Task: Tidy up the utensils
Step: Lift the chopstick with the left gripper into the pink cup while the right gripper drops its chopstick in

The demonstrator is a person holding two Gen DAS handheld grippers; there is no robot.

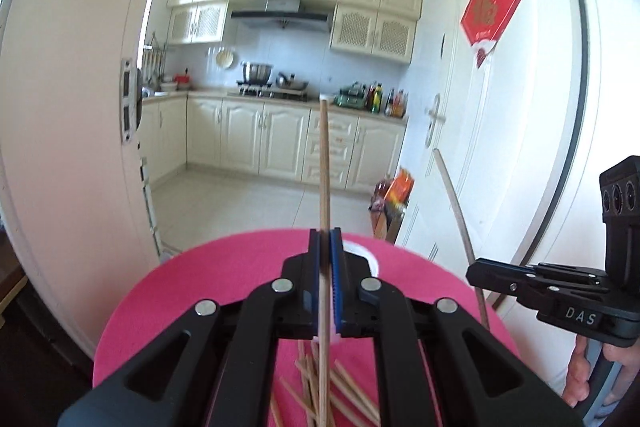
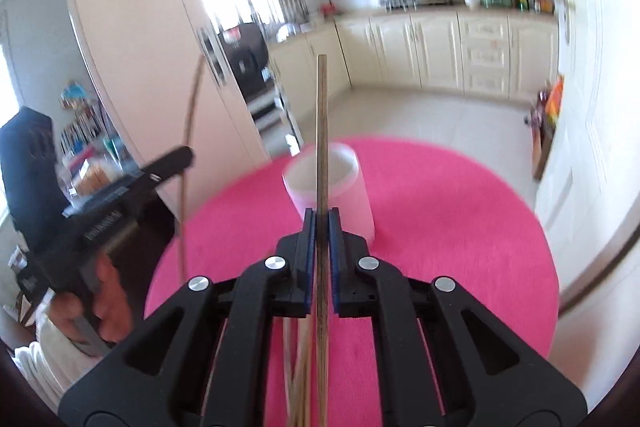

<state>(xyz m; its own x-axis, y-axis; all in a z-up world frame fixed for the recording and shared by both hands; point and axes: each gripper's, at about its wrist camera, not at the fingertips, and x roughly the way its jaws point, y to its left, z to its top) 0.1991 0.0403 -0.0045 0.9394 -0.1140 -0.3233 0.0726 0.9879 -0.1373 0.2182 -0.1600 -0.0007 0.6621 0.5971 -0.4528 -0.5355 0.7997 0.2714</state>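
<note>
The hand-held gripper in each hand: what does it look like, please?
Both are matte black with blue ribbed pads and round silver pivot pins. The left hand-held gripper matches the right hand-held gripper. The right one's side carries white letters "DAS" and a block with round lenses.

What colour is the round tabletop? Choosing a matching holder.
Bright pink tabletop; clearest in the right wrist view.

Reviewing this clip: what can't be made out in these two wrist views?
- Loose chopsticks on the pink table: left wrist view, count hidden by the left gripper.
- White cup: right wrist view, motion-blurred; contents unclear. In the left view, almost wholly behind the gripper.
- Right gripper: its chopstick's lower end runs off the bottom edge.
</note>
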